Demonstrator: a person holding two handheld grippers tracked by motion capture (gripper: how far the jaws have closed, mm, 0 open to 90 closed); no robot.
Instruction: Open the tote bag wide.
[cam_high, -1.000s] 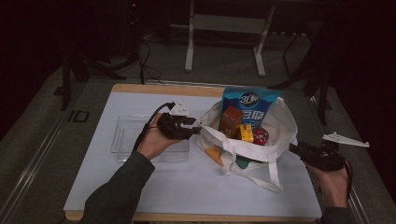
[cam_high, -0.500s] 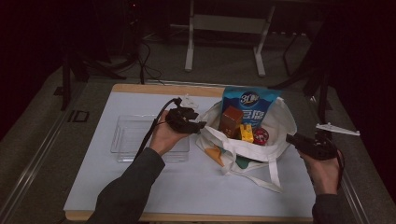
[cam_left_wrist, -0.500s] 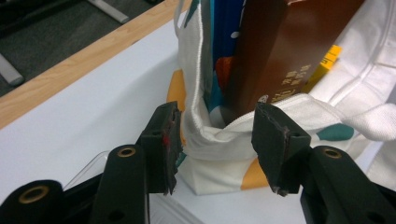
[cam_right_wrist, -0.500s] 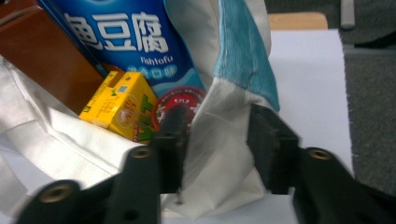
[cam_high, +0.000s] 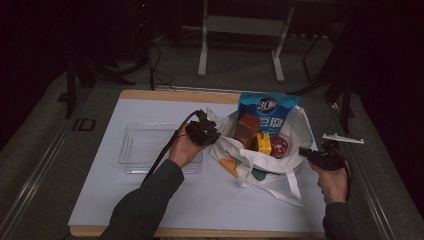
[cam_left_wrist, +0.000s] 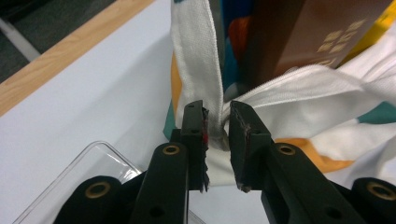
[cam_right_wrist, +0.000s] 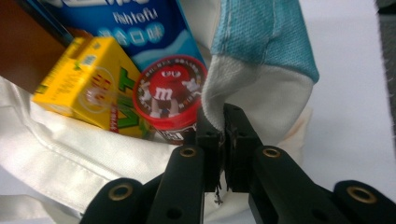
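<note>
A white cloth tote bag (cam_high: 295, 167) lies open on the table. In it are a blue snack packet (cam_high: 267, 107), a brown box (cam_high: 247, 129), a yellow box (cam_high: 263, 143) and a red candy tub (cam_high: 278, 146). My left gripper (cam_high: 214, 134) is at the bag's left rim. In the left gripper view its jaws (cam_left_wrist: 218, 123) have just been closing and pinch the white strap and rim cloth (cam_left_wrist: 205, 70). My right gripper (cam_high: 306, 152) is at the right rim. Its jaws (cam_right_wrist: 223, 122) have just closed on the bag's edge (cam_right_wrist: 261, 93), beside the red tub (cam_right_wrist: 168, 95).
A clear plastic tray (cam_high: 145, 145) sits left of the bag, right under my left hand. The white mat (cam_high: 200, 200) covers a wood-edged table (cam_high: 175, 95). Frame legs and cables stand on the dark floor behind.
Both hands have moved in toward the bag and sunk a little. The left gripper went from above the tray to the bag's left rim, the right one up to its right rim.
</note>
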